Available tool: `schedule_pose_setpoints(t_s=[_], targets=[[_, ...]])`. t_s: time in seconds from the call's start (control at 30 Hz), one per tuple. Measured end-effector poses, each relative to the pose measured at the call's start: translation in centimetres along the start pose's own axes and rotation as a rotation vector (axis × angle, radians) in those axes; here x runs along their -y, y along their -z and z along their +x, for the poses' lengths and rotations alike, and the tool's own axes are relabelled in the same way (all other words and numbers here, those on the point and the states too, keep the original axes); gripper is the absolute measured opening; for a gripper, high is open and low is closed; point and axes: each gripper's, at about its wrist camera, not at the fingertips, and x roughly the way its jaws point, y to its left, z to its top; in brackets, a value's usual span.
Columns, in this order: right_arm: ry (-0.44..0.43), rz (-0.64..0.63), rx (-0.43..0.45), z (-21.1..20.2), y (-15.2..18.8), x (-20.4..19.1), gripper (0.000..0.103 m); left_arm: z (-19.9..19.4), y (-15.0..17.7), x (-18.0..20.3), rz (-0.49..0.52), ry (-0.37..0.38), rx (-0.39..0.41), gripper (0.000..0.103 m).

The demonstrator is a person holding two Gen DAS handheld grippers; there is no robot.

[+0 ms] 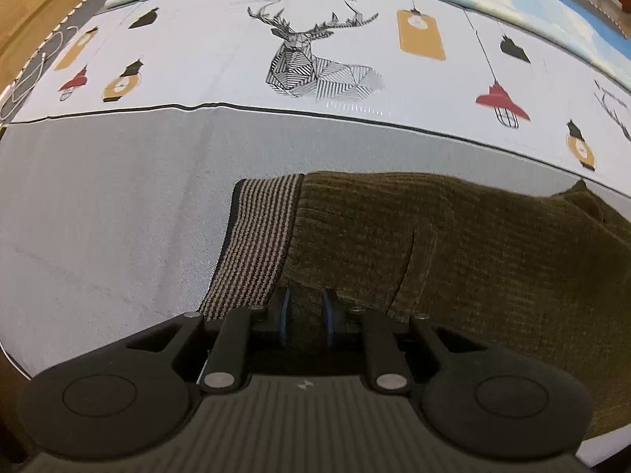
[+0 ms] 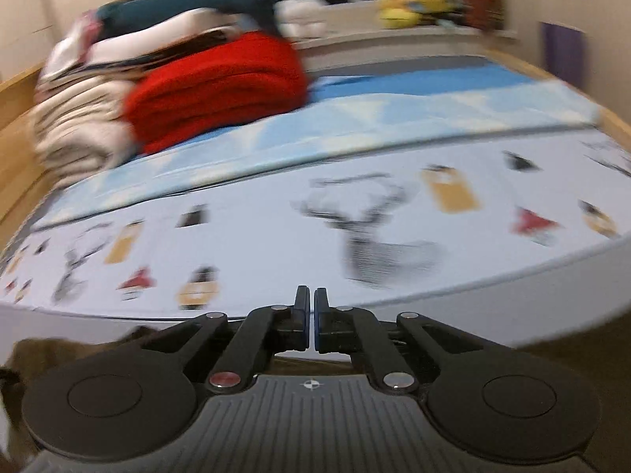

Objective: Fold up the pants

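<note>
Right wrist: fingers (image 2: pixel 310 307) pressed together over deer-print sheet (image 2: pixel 256 236) — left's (image 1: pixel 305 311) spread astride pants (image 1: pixel 434 244).

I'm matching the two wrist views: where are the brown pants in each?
Left wrist: brown pants fill the lower centre and right, striped waistband on the left.
Right wrist: only a blurred brown scrap at the lower left edge.
Shared landmark: the deer print.

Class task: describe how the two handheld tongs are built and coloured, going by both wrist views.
Both the left tongs and the right tongs are matte black, with two blue-padded fingers on hinged link arms with silver pins. Round black discs flank a ribbed grey body with a small white mark. One right-side pin looks red. No hands or sleeves show.
</note>
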Motion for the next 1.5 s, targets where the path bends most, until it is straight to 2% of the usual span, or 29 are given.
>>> schedule_pose_setpoints(t_s=[0.07,0.17,0.23,0.3,0.47,0.6,0.67,0.7,0.77,0.83,0.97,1.0,1.07,1.13,1.2,1.27,1.37,1.43,1.47,1.5], targets=[[-0.082,-0.017,-0.025,1.5,-0.2,-2.6,0.003,0.2,0.0,0.2,0.016,-0.003,-0.002,0.021],[-0.214,-0.007,-0.115,4.1,-0.3,-5.5,0.004,0.4,-0.1,0.3,0.023,-0.006,-0.006,0.024],[-0.271,-0.007,-0.170,5.9,0.0,-7.3,0.005,0.5,-0.2,0.5,0.029,-0.010,-0.009,0.025],[-0.323,0.006,-0.224,7.8,0.3,-9.0,0.011,0.5,-0.2,0.6,0.036,-0.013,-0.010,0.025],[-0.384,0.046,-0.328,12.3,1.1,-11.3,0.031,0.6,-0.2,0.4,0.035,-0.003,-0.010,0.025],[-0.415,0.050,-0.412,15.9,2.1,-12.7,0.035,0.5,-0.1,0.3,0.039,0.008,-0.008,0.025],[-0.377,0.052,-0.462,17.6,2.6,-13.0,0.036,0.5,-0.1,0.2,0.044,0.012,-0.006,0.025],[-0.353,0.055,-0.479,18.3,2.7,-13.0,0.030,0.5,-0.1,0.3,0.049,0.012,-0.006,0.025],[-0.367,0.060,-0.447,18.6,2.0,-13.1,0.009,0.5,-0.1,0.3,0.065,0.012,-0.005,0.025],[-0.393,-0.001,-0.355,17.7,0.1,-14.5,0.008,0.6,-0.1,0.3,0.077,0.009,-0.004,0.025],[-0.336,-0.106,-0.315,17.8,-0.1,-15.8,0.009,0.7,-0.1,0.1,0.093,0.015,0.001,0.025],[-0.302,-0.144,-0.314,18.0,0.2,-16.0,0.012,0.7,-0.1,0.0,0.092,0.019,-0.001,0.025],[-0.159,-0.199,-0.244,17.8,0.2,-15.8,0.012,0.7,0.0,-0.1,0.091,0.023,-0.006,0.025],[-0.051,-0.126,-0.209,17.5,-0.7,-13.9,0.012,0.7,0.0,-0.2,0.086,0.025,-0.007,0.025],[-0.034,-0.059,-0.165,16.4,-1.6,-12.1,0.014,0.6,0.0,-0.3,0.076,0.029,-0.007,0.025],[-0.074,-0.072,-0.135,14.8,-2.4,-11.3,0.014,0.4,-0.1,-0.5,0.061,0.035,-0.004,0.025],[-0.234,-0.199,-0.132,12.3,-2.8,-12.1,0.014,0.0,-0.2,-0.6,0.040,0.038,0.004,0.025],[-0.415,-0.291,-0.212,11.0,-2.2,-12.6,0.015,-0.2,-0.2,-0.5,0.039,0.032,0.013,0.027],[-0.470,-0.338,-0.250,10.6,-1.7,-12.8,0.017,-0.2,-0.2,-0.4,0.044,0.028,0.013,0.028],[-0.478,-0.395,-0.271,10.3,-1.0,-13.1,0.017,-0.2,-0.1,-0.3,0.051,0.024,0.013,0.028]])
